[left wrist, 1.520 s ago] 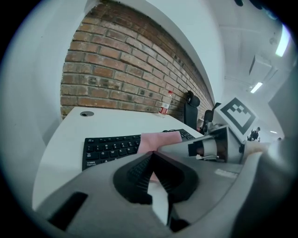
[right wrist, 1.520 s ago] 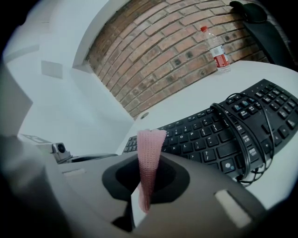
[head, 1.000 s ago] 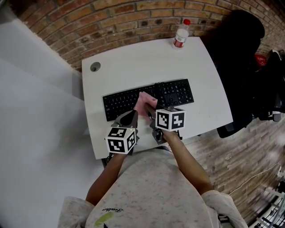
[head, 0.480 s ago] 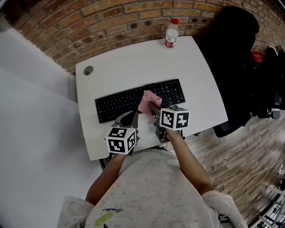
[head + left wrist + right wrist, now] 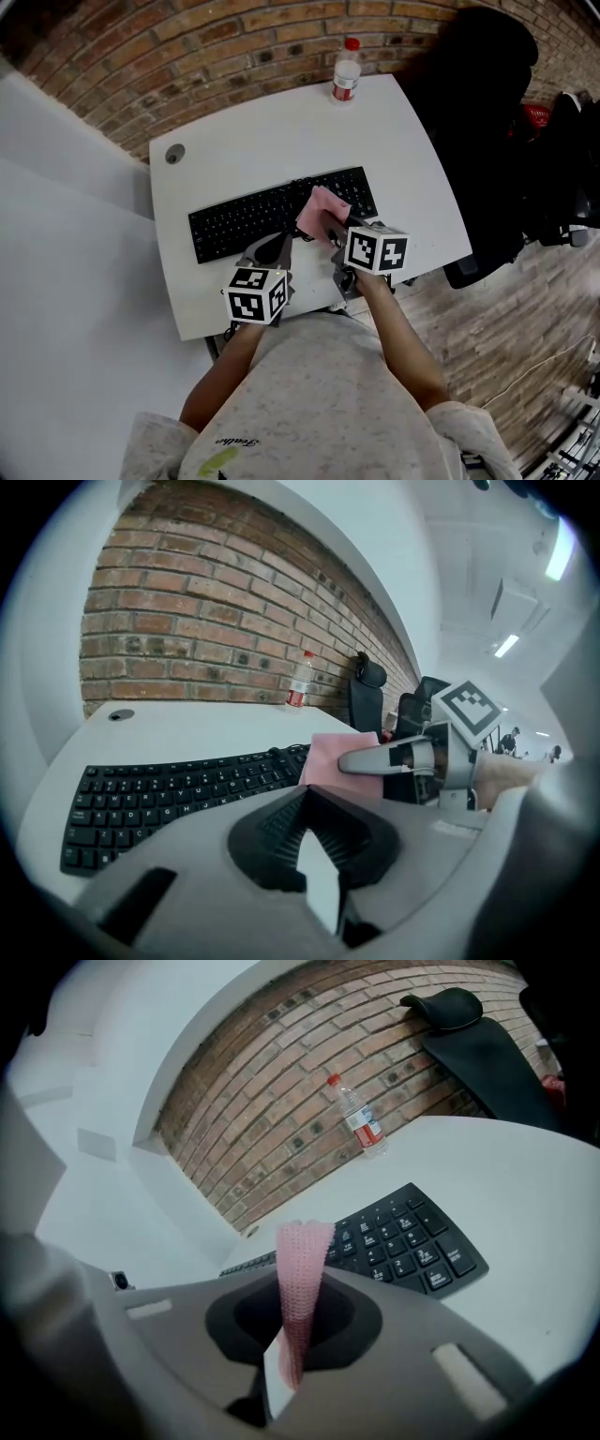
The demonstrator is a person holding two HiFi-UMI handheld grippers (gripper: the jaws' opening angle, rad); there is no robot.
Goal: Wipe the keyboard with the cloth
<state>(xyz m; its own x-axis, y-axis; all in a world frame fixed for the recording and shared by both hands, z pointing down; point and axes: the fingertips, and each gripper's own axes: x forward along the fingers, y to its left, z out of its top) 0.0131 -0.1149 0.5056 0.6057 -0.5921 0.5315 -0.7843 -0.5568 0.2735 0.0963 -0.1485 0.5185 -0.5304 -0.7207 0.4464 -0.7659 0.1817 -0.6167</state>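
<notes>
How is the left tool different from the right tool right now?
The right tool pinches the pink cloth; the left tool is shut with nothing in it. The right tool is over the right part of the keyboard; the left tool is at its near edge, about the middle. Both are grey and point toward the keyboard.

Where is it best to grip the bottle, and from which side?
Grip the bottle around its middle, coming level from the keyboard side: it stands upright at the far edge of the desk, with the brick wall behind it.
</notes>
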